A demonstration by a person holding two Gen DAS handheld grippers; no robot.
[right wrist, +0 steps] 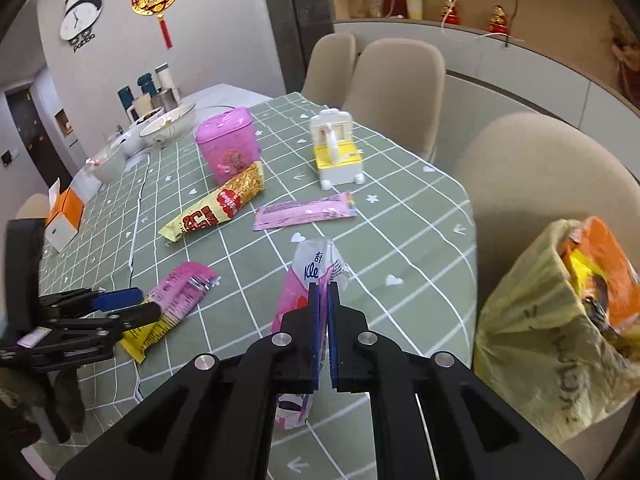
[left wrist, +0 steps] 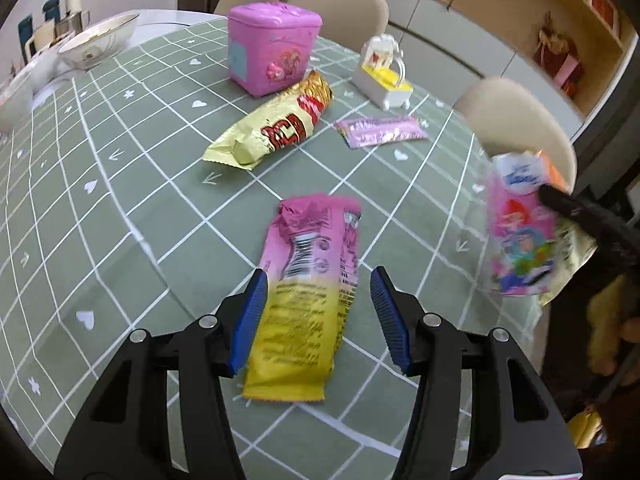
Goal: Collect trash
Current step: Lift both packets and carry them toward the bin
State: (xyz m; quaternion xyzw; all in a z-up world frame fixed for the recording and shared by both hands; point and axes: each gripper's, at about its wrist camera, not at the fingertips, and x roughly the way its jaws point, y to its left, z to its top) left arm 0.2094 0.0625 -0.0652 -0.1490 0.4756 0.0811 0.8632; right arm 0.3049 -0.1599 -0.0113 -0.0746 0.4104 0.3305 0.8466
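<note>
trash bag point(right wrist: 552, 344) visible only in right wrist view

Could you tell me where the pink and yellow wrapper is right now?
In the left wrist view, the pink and yellow wrapper lies flat on the green tablecloth, between the left gripper's open jaws.
</note>
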